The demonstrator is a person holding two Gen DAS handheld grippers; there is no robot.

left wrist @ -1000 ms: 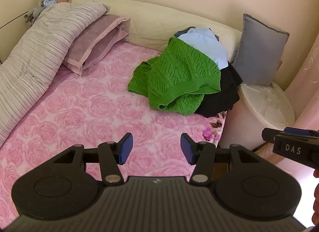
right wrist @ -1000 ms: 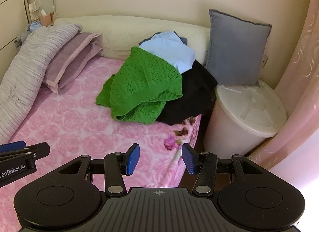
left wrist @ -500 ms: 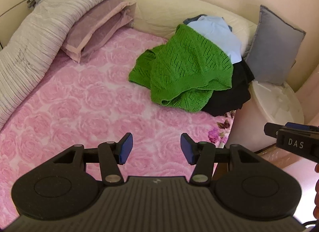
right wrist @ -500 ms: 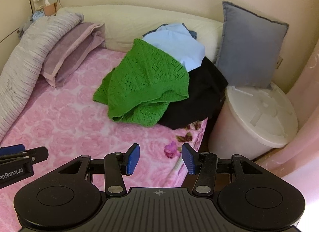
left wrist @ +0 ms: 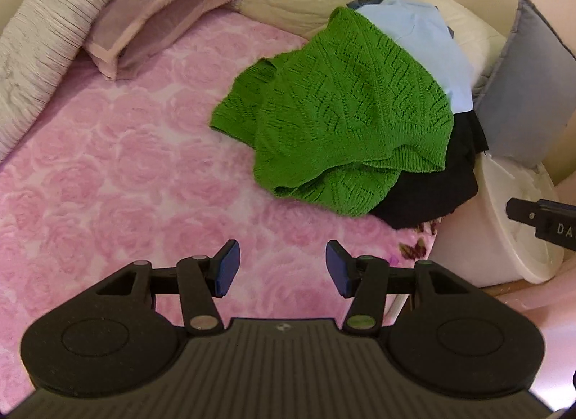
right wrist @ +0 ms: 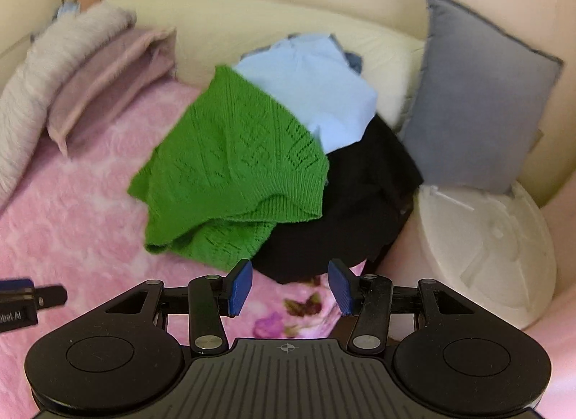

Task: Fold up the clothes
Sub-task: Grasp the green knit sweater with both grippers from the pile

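Left wrist view: left tongs (left wrist: pixel 281 267) spread, empty, above pink rose bedspread (left wrist: pixel 108 166); right tongs (right wrist: pixel 289 287) likewise spread, empty, near black garment (right wrist: pixel 345 210); green knit sweater (left wrist: pixel 342 120) heaped with light blue shirt (left wrist: pixel 424 40) at far right of bed, beside grey cushion (left wrist: pixel 525 87).

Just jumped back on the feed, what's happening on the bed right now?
A person holds a gripper in each hand over the pink bedspread, both aimed at a pile of unfolded clothes. The left gripper and right gripper are open and empty. Nothing has been picked up yet. The green sweater lies on top, draped over a black garment, with a light blue garment behind. The right gripper is nearest the black one's edge.
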